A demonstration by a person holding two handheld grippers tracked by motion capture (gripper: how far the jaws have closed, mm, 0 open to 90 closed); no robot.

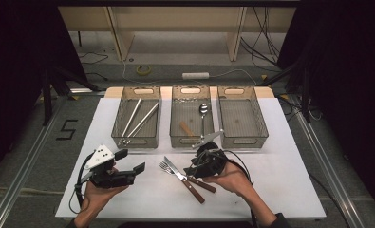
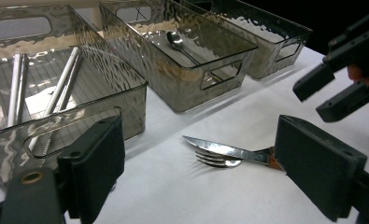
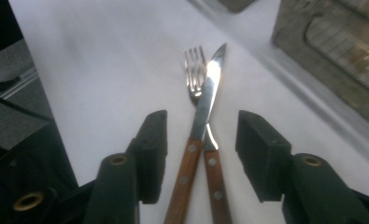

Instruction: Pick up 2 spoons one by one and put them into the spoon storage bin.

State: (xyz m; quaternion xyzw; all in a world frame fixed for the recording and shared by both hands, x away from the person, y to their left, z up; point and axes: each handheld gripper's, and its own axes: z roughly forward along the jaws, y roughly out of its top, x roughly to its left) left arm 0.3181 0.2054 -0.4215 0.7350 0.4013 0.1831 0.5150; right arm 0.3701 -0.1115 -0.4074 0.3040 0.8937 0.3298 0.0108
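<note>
A wooden-handled knife (image 3: 208, 91) and fork (image 3: 194, 63) lie crossed on the white table, the knife on top. In the right gripper view my right gripper (image 3: 202, 119) is open, one jaw on each side of the two handles, neither pad touching them. From above, the right gripper (image 1: 193, 173) sits low over the handles, with the knife (image 1: 172, 165) and fork (image 1: 164, 166) pointing up-left. My left gripper (image 1: 130, 161) is held open to the left of the cutlery with nothing in it. In the left gripper view, knife (image 2: 219, 148) and fork (image 2: 217, 161) lie between its jaws (image 2: 196, 140), farther off.
Three clear bins stand along the back. The left bin (image 1: 135, 140) holds metal rods (image 1: 142, 121). In the middle bin (image 1: 191, 141) are a spoon (image 1: 203, 109) and a wooden-handled piece (image 1: 187, 128). Nothing lies in the right bin (image 1: 244, 141). The table's front edge is near both hands.
</note>
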